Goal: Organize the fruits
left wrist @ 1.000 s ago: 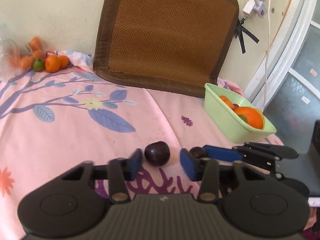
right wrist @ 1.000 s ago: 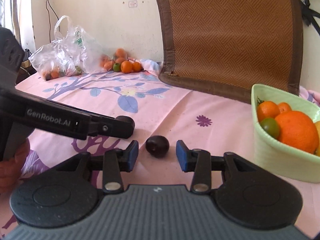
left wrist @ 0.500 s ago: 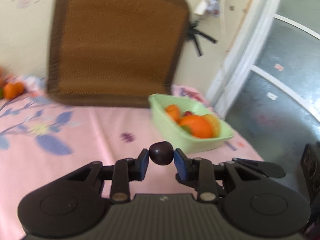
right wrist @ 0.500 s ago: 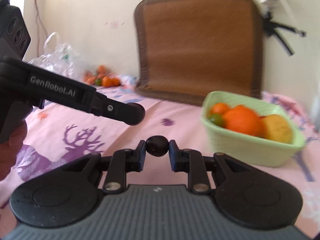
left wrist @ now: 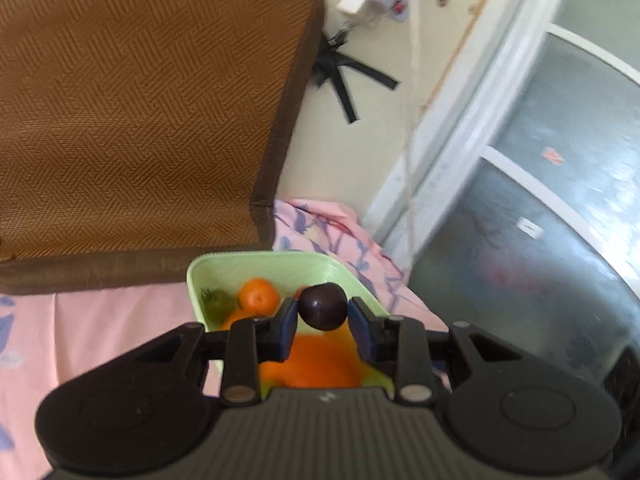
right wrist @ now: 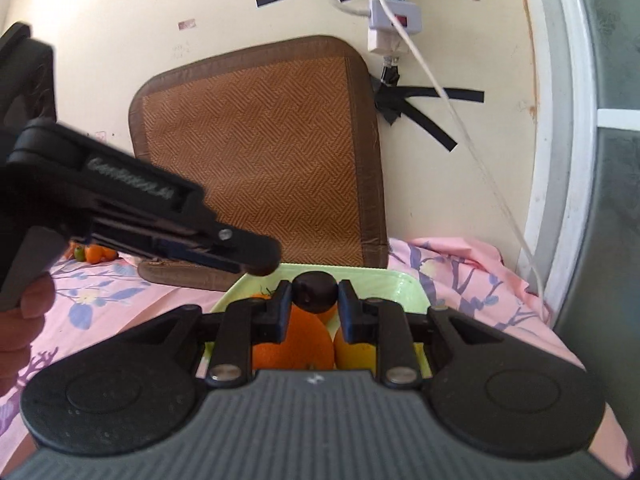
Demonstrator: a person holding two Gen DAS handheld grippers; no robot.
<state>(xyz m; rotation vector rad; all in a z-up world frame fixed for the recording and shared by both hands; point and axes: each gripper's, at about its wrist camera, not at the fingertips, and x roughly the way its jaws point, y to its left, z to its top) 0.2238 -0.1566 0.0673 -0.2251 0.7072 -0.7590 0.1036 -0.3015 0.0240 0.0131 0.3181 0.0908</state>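
Observation:
Each gripper holds a dark purple plum over the light green tray. In the left wrist view my left gripper (left wrist: 323, 314) is shut on a plum (left wrist: 323, 306) above the green tray (left wrist: 272, 266), which holds a small orange (left wrist: 258, 295), a green fruit (left wrist: 216, 302) and a big orange (left wrist: 316, 364). In the right wrist view my right gripper (right wrist: 314, 300) is shut on another plum (right wrist: 314, 292) over the tray (right wrist: 384, 284), above a large orange (right wrist: 294, 344) and a yellow fruit (right wrist: 354, 350). The left gripper's black body (right wrist: 132, 216) reaches in from the left there.
A brown woven mat (right wrist: 260, 160) leans on the wall behind the tray. The pink floral cloth (right wrist: 480, 280) covers the surface. Small oranges (right wrist: 94, 254) lie far left by the wall. A power strip and cable (right wrist: 394, 20) hang on the wall; a window frame stands at right.
Both grippers closed on the plums that lay on the cloth, lifted them and carried them to the right until they hang over the green tray.

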